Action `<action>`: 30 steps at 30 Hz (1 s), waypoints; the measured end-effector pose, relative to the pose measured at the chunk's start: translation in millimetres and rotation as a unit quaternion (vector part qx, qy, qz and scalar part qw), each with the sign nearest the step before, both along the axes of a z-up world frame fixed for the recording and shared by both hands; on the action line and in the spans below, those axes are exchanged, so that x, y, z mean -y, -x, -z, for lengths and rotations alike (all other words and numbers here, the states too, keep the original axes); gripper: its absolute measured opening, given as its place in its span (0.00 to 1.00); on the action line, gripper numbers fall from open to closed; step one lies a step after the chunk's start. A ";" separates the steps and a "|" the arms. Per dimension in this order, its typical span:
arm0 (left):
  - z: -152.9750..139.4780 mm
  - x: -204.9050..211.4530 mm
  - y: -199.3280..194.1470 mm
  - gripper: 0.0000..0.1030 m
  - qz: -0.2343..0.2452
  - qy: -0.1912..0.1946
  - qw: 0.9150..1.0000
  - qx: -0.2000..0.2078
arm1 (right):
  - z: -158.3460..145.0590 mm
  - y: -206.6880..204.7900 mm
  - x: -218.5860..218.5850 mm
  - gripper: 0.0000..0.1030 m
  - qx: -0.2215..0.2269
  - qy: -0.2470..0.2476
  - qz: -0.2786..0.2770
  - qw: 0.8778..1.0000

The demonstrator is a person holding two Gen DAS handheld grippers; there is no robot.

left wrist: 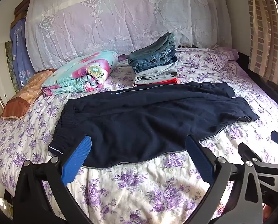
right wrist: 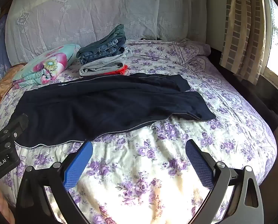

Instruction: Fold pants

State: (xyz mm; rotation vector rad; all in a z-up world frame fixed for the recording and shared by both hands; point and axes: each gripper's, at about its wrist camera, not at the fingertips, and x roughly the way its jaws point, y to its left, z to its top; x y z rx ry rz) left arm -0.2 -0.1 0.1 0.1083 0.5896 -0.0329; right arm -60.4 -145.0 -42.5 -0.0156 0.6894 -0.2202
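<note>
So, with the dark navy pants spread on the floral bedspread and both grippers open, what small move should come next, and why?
Probably lower the left gripper onto the near edge of the dark navy pants by the waistband. Its jaws stand open right over that hem, holding nothing. The right gripper hovers open over bare floral bedspread, farther from the cloth, and the two legs still lie unfolded.

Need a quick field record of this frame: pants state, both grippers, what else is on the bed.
pants: dark navy pants spread flat on the floral bedspread, waistband at left, legs to the right, not yet folded
left gripper: open, above the near hem of the pants, holding nothing
right gripper: open, over bare bedspread just short of the pants, holding nothing
stack: folded clothes behind the pants, jeans over grey over red
quilt: folded floral quilt left of the stack
</note>
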 end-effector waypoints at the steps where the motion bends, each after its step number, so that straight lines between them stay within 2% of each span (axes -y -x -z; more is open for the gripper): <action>1: -0.1 0.0 0.3 0.95 0.000 0.001 1.000 0.000 | 0.0 0.0 -0.1 0.97 0.000 0.000 0.001 1.000; 30: 9.3 -2.6 1.1 0.95 0.000 0.006 1.000 -0.008 | -0.9 -0.3 -2.8 0.97 0.002 0.000 -0.001 1.000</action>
